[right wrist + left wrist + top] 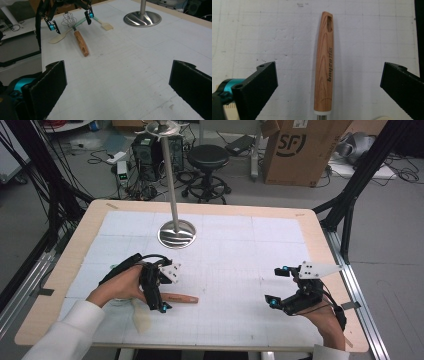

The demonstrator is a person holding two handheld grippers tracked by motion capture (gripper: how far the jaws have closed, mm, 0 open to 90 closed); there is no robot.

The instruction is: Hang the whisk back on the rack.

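In the lower left of the high view, the left tongs [161, 292] hang spread apart over the wooden-handled whisk [181, 298], touching nothing. At lower right, the right tongs [276, 286] gape empty above the tabletop [240, 250].

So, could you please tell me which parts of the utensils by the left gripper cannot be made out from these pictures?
- Wooden-handled wire whisk: the left gripper view's bottom edge cuts off its wire head; in the high view the left gripper and hand cover it.
- Pale cream spatula: the left gripper crosses its handle in the right gripper view.
- Mint-handled spatula: its handle end is hidden behind the whisk wires.
- Handle lettering: too blurred to read with certainty.
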